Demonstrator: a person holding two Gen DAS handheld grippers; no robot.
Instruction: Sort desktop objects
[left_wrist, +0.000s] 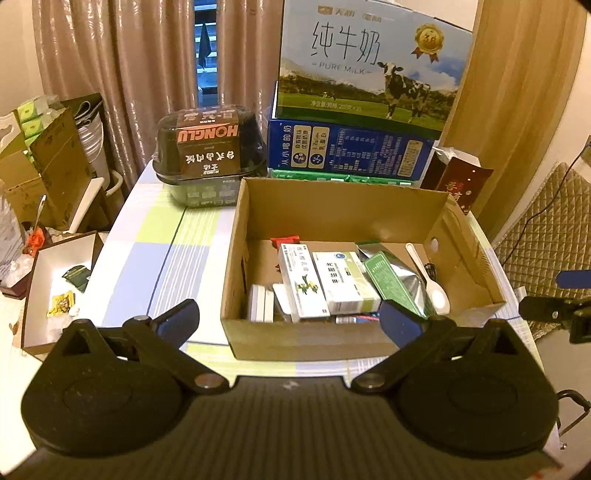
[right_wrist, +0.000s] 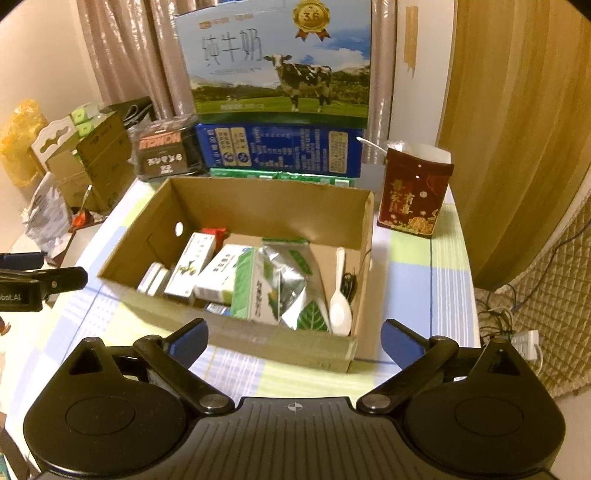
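Landmark: open cardboard box (left_wrist: 236, 266) on checked tablecloth (left_wrist: 147, 258).

Left of box, off table edge: small white carton tray (left_wrist: 40, 273) holding yellow wrapper (left_wrist: 61, 303) and dark green sachet (left_wrist: 77, 275).

Behind box, at left: black HONGLU food tub (left_wrist: 210, 155). Directly behind box: blue milk case (left_wrist: 351, 151), with PURE MILK carton (left_wrist: 369, 66) stacked on top.

Inside box, left to right: grey tin (left_wrist: 258, 302), white medicine carton with green print (left_wrist: 303, 280), white-and-green medicine carton (left_wrist: 345, 282), green packet (left_wrist: 391, 280) on silver foil pouch (right_wrist: 291, 280), white plastic spoon (left_wrist: 436, 291), black cable coil (right_wrist: 349, 284).

Right of box, toward rear: dark red gift bag (right_wrist: 413, 195).

Near side of box: left gripper (left_wrist: 290, 319), jaws spread wide, nothing between. Right gripper (right_wrist: 295, 338), jaws likewise released, empty.
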